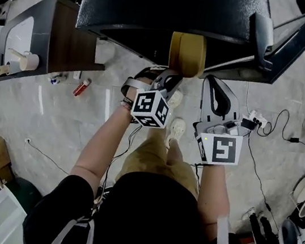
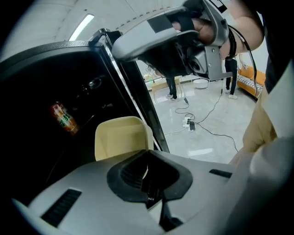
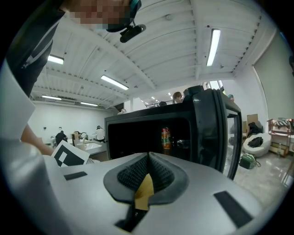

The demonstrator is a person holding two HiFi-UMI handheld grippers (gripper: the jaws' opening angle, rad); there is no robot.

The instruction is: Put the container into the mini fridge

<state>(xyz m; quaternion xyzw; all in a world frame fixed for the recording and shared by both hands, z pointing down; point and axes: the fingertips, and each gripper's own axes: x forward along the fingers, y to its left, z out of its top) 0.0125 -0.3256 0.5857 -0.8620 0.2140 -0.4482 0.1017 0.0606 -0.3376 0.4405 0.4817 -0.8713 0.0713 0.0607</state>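
**Container at the mouth of the mini fridge**
The left gripper (image 1: pixel 169 81) pinches the rim of the yellow container (image 1: pixel 187 54), held at 12 o'clock in the open front of the black mini fridge (image 1: pixel 159 5). At its 3 o'clock, the right gripper (image 1: pixel 218 89) keeps its jaws pressed together, apart from the container.

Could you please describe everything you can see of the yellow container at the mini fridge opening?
The pale yellow rounded plastic-looking container is smooth and opaque with soft corners. It is held at the open front of the black mini fridge, beside the door frame, apparently pinched at its near edge by the shut left hand-held gripper. The right hand-held gripper, shut on a tan scrap, is apart from it.
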